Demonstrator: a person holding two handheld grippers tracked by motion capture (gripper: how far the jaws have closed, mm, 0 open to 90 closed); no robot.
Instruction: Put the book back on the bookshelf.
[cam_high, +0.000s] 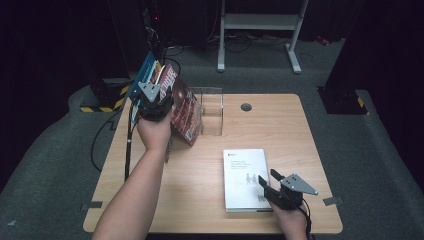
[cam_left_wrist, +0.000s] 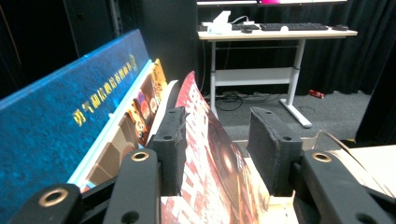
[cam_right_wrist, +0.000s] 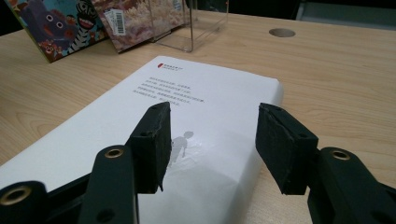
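A row of books leans at the table's back left: a large blue book, colourful thin ones and a red-covered book at the near end. My left gripper is open astride the red book's top edge; the cover lies against the left jaw, with a wide gap to the right jaw. In the high view my left gripper sits raised at the row. A white book lies flat at front centre. My right gripper is open just above the white book's near right corner, holding nothing.
A clear acrylic holder stands right of the leaning books, also at the top of the right gripper view as the clear holder. A cable hole sits in the wooden table. A white desk frame stands beyond.
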